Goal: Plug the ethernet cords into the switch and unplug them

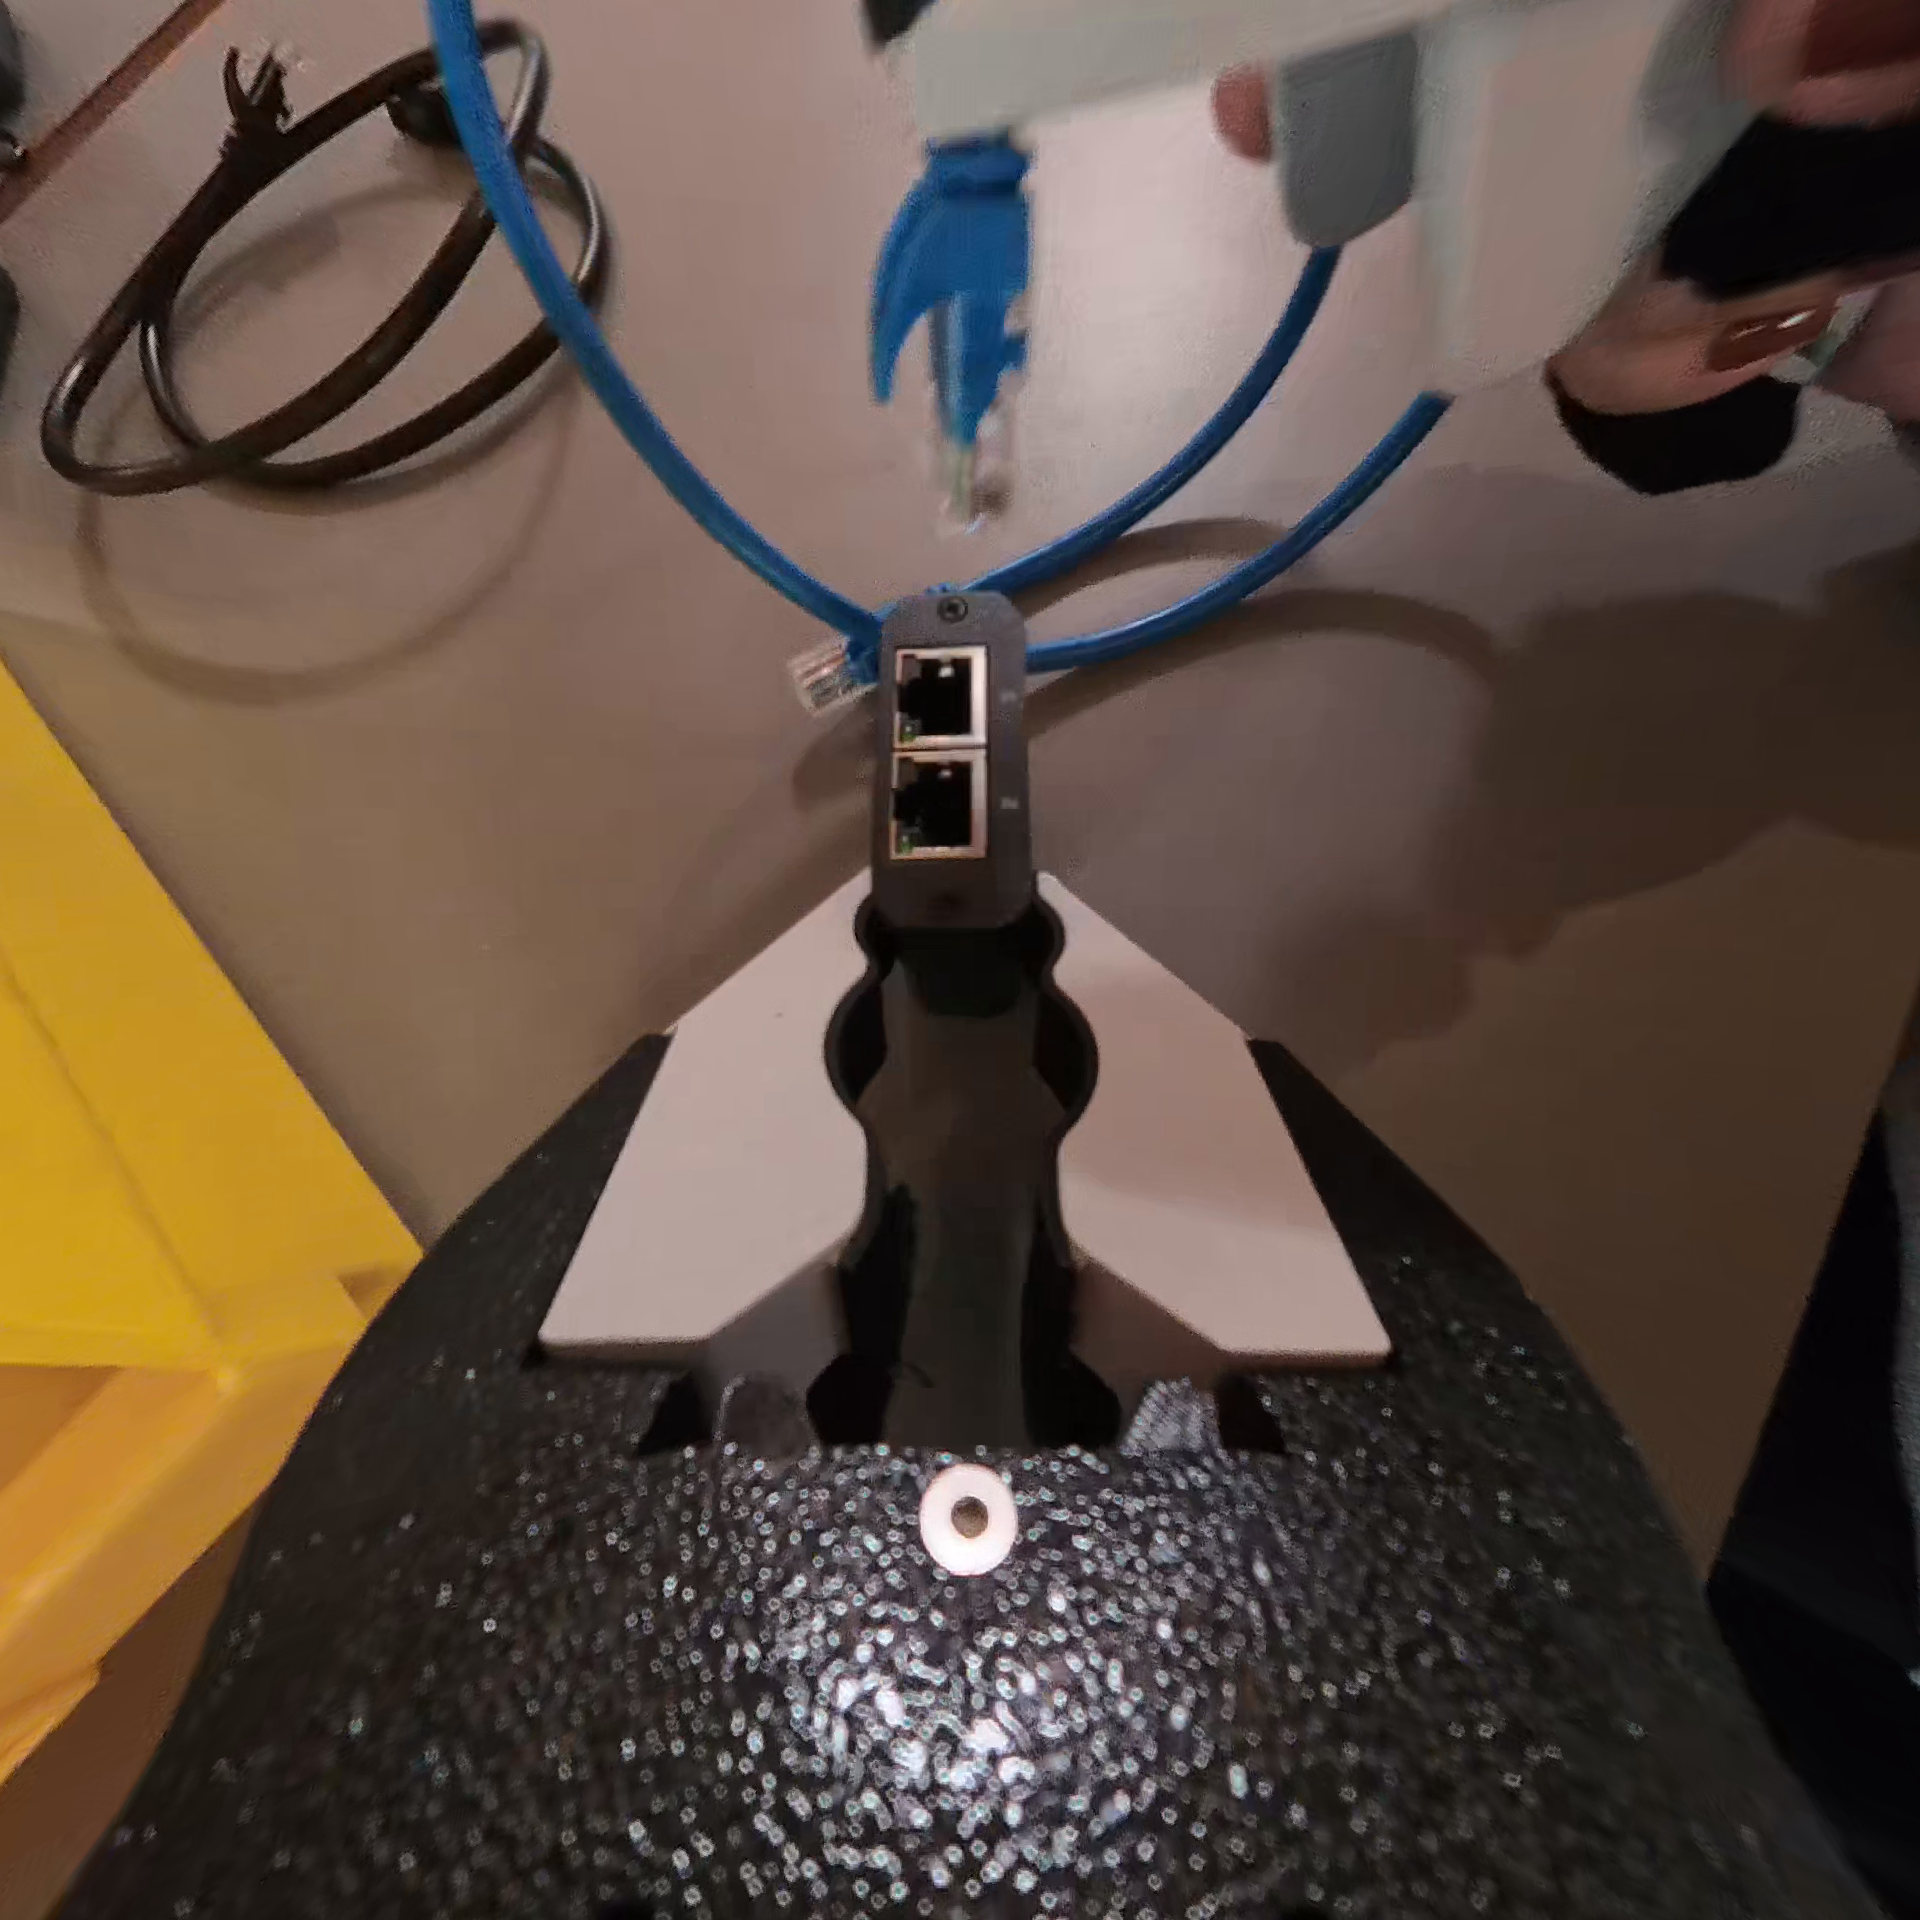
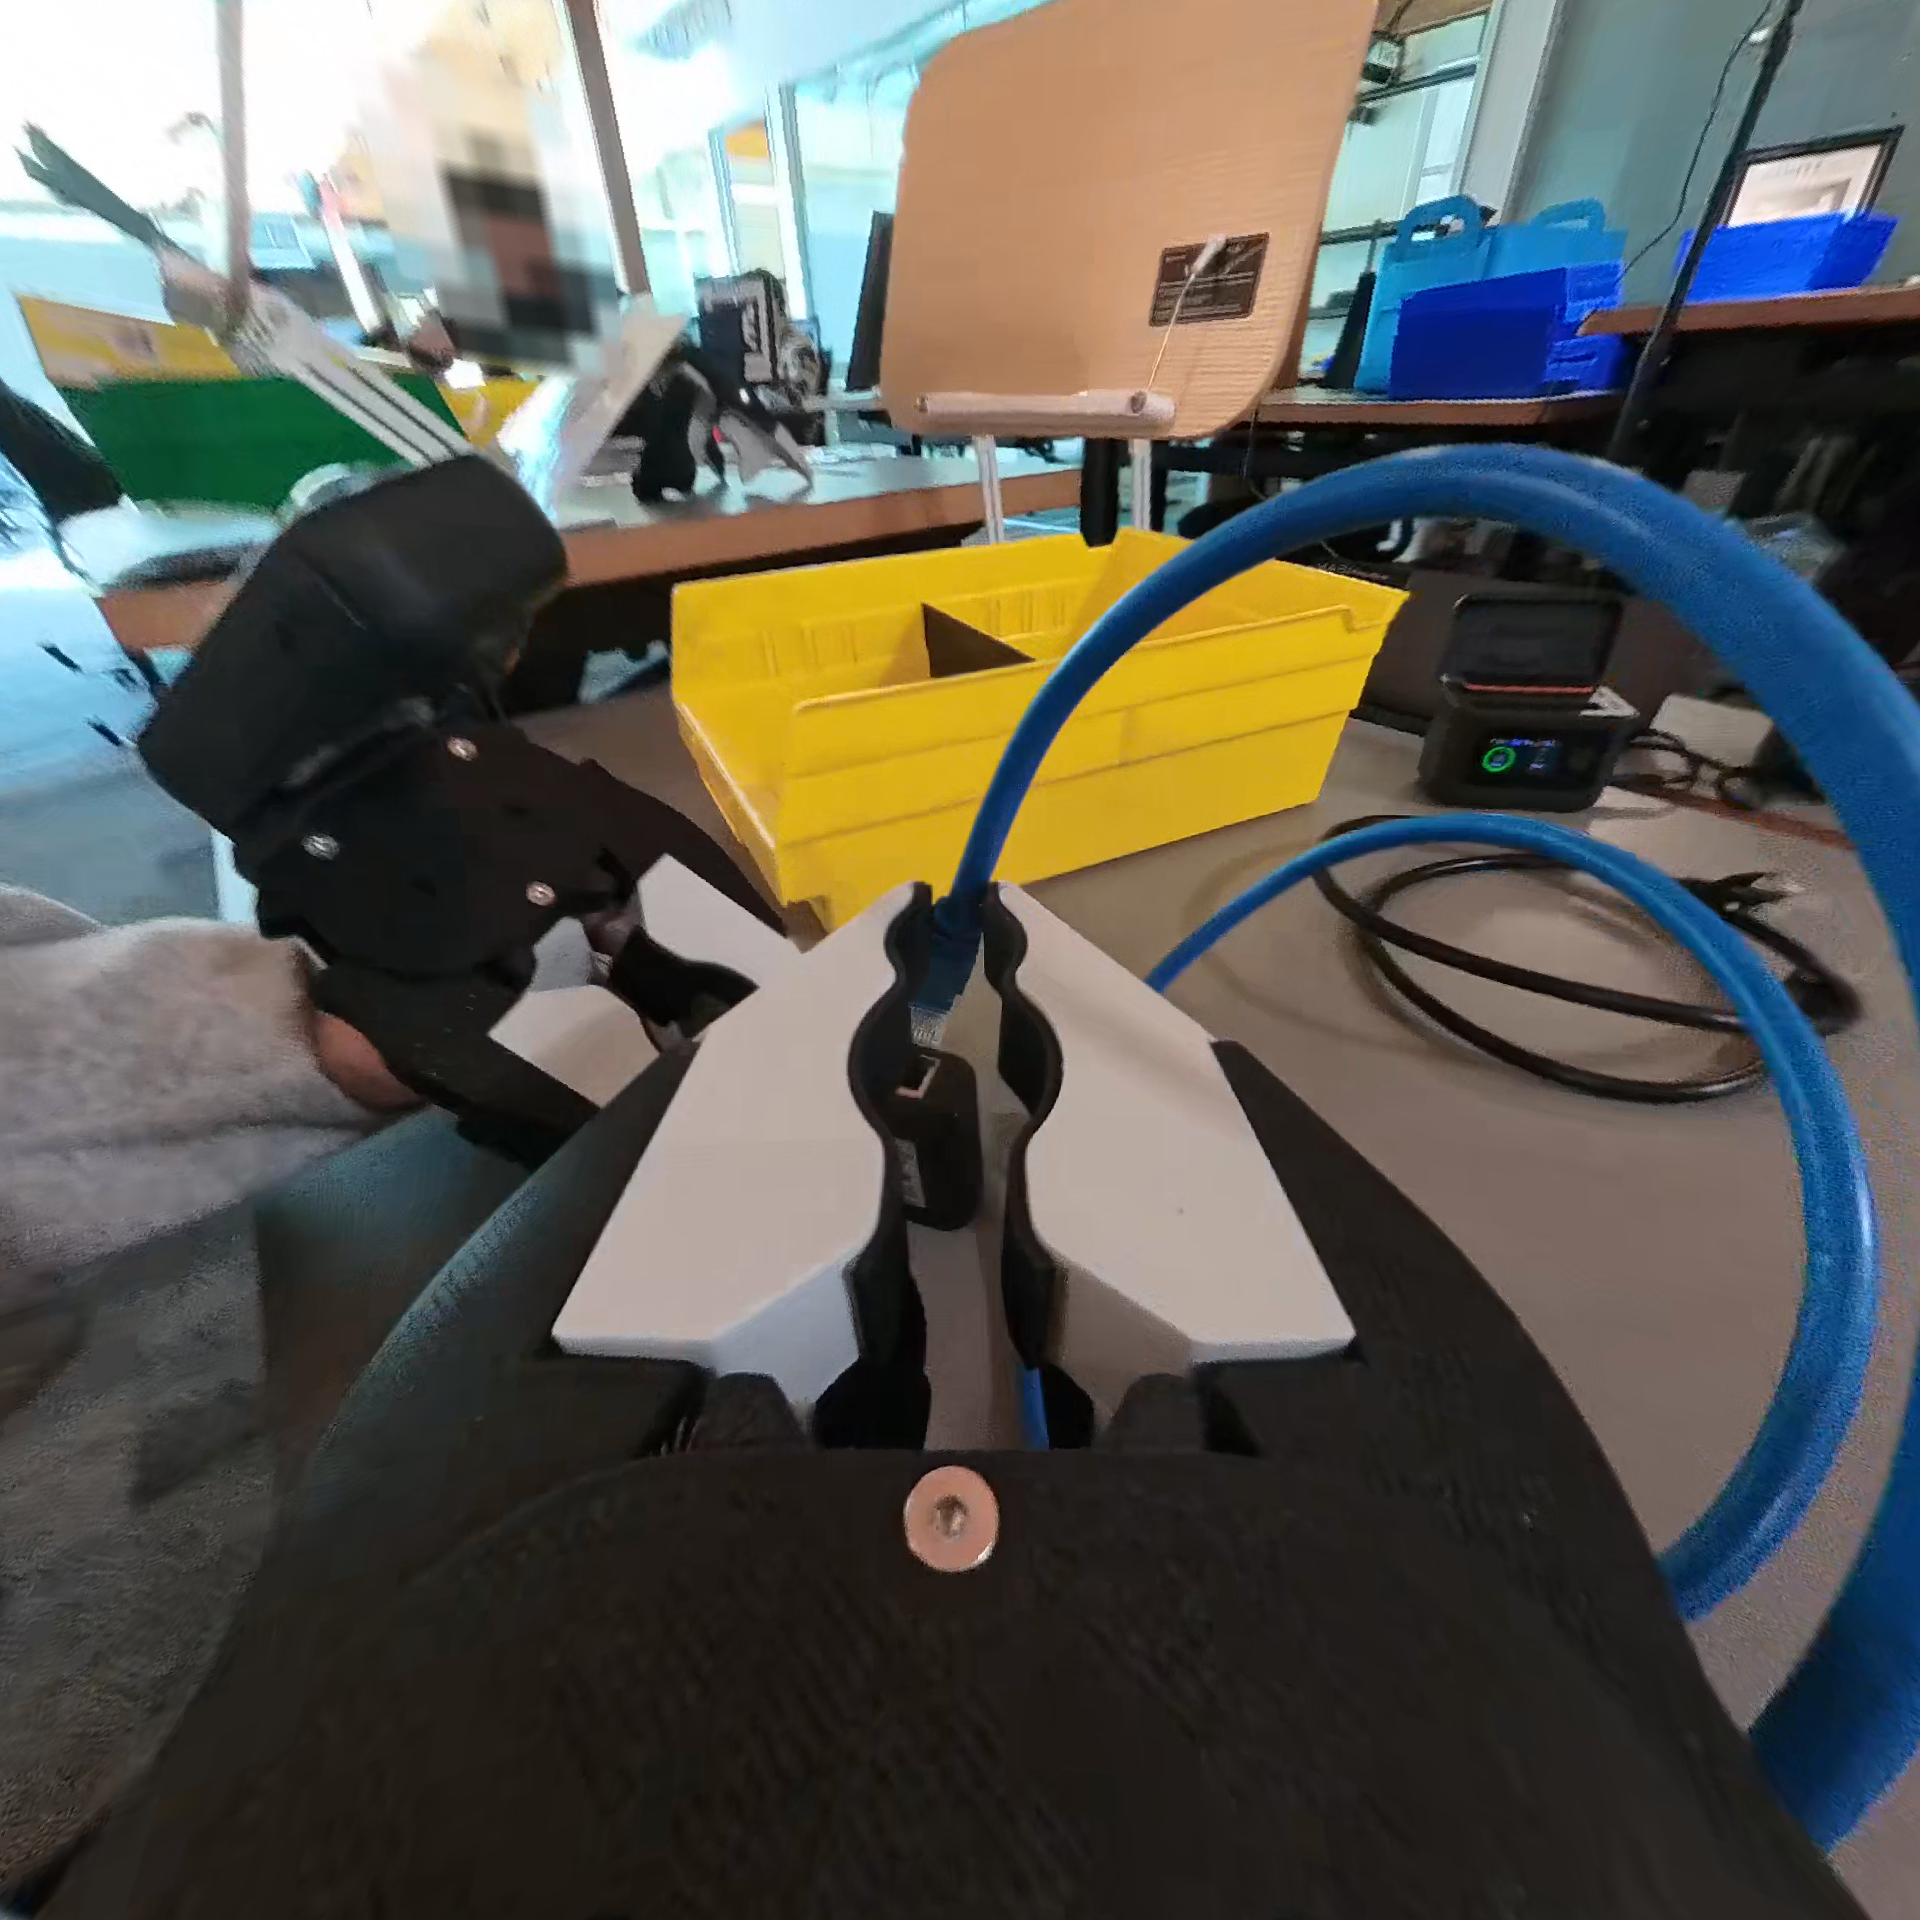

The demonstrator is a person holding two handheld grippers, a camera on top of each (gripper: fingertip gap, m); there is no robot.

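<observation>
Left gripper (image 1: 954,940) clamped on the switch (image 1: 951,743), a small black box pinched at its near end between the 2 white fingers (image 1: 727,1143); its face with 2 stacked ports points away from the tool toward the table, both ports empty. Just beyond the switch's far end, on the grey table (image 1: 416,831), a clear plug (image 1: 821,681) of the blue ethernet cord (image 1: 582,332) lies to the left of the upper port, apart from it, and blue loops pass behind the box. Farther ahead and above, the right gripper (image 1: 971,135) comes in from the top edge (blurred), holding a blue-booted plug (image 1: 966,416) that hangs tip toward the switch, well short of the ports. Far left: a coiled black cable (image 1: 312,312); near left of the tool, a yellow bin (image 1: 156,1143). From the right wrist view: right gripper (image 2: 951,925) closed on the cord's blue boot (image 2: 951,956) at the fingertips, clear connector pointing back toward the camera, just above the switch (image 2: 935,1143), not inserted. The cord (image 2: 1714,623) arcs up and around to the right. Left of the tool, the left gripper (image 2: 416,779) in a hand, grey sleeve (image 2: 135,1039) beside it. Ahead, the yellow bin (image 2: 1039,748); beyond right, black cable (image 2: 1558,987) and a small black device with a lit screen (image 2: 1527,717).
</observation>
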